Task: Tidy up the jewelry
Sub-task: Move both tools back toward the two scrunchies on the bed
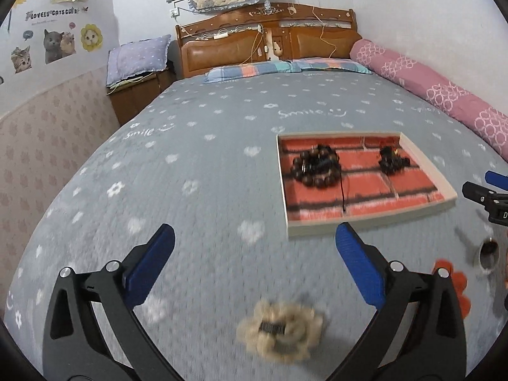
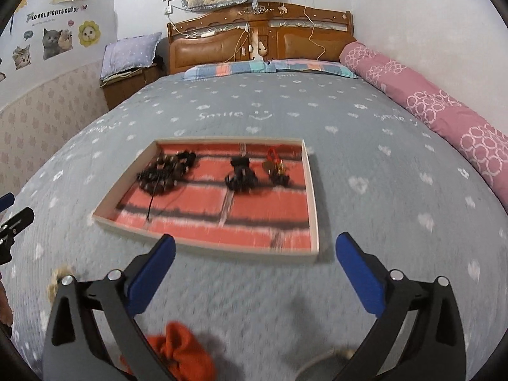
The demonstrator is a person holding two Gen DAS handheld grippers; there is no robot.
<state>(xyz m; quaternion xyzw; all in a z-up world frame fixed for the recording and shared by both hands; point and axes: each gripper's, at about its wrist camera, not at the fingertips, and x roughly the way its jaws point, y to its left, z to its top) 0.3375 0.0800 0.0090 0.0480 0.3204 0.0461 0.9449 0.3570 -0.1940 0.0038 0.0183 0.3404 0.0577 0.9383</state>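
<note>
left wrist view: left gripper (image 1: 254,247) up over a grey bedspread (image 1: 190,158) with white flowers and hearts, both blue fingers (image 1: 149,263) spread wide apart, nothing between them. just near of the fingers, low in the middle, a fluffy cream hair clip (image 1: 281,330) flat on the bedspread, blurry. far and to the right, a flat tray (image 1: 444,184) with pale sides and a red brick floor. inside the tray, on the left, a pile of dark bead bracelets (image 1: 317,165) with a thin black cord hanging toward the near side; on the right, a small black clump of jewelry (image 1: 390,158). at the right edge, part of the right gripper (image 1: 485,197). near right, an orange cloth flower (image 1: 454,279) and a small round thing, too blurry to name.

right wrist view: right gripper (image 2: 254,254) also over the bedspread, blue fingers (image 2: 358,279) wide apart and holding nothing. same tray (image 2: 312,190) straight ahead, just far of the fingertips. left to right inside: dark beads (image 2: 165,171), black clump (image 2: 241,174), and a little red and gold piece (image 2: 276,165) by the right wall. orange cloth (image 2: 181,352) very near, low between the fingers. cream clip (image 2: 58,277) peeking out at the near left. at the far end, a brown wooden headboard (image 2: 260,38) and a long pink bolster (image 2: 428,104) along the right side.
</note>
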